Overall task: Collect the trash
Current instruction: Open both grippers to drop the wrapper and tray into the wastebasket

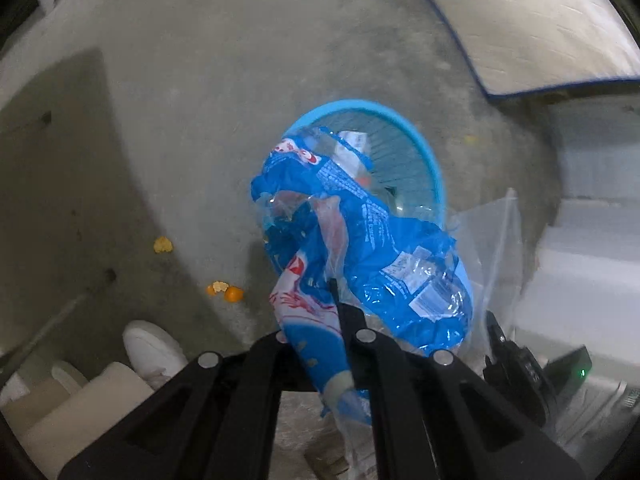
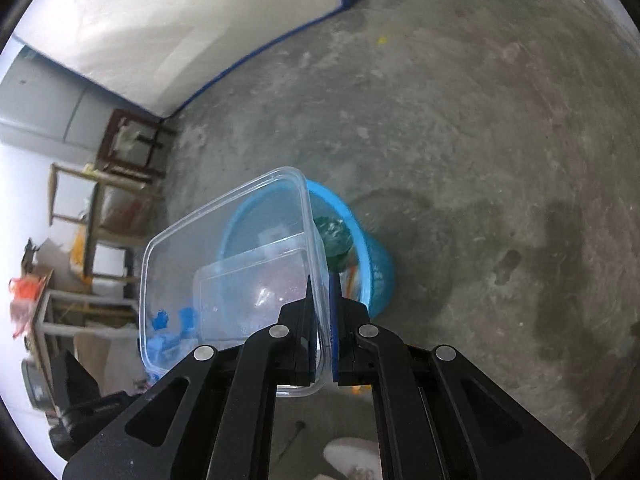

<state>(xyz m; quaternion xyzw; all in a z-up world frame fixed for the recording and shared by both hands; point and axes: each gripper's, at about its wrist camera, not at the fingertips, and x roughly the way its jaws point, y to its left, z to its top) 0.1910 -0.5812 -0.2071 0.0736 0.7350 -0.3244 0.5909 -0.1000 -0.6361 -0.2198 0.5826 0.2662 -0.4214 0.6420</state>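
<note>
My left gripper is shut on a crumpled blue and white plastic wrapper, held above a blue basket bin on the concrete floor. The bin holds some trash. My right gripper is shut on the rim of a clear plastic food container, held over the same blue bin. The container also shows at the right of the left wrist view. Orange peel pieces and a yellow scrap lie on the floor left of the bin.
A white mat with a blue edge lies beyond the bin. The person's white shoe is near the bottom left. Wooden frames and shelves stand along the wall at the left of the right wrist view.
</note>
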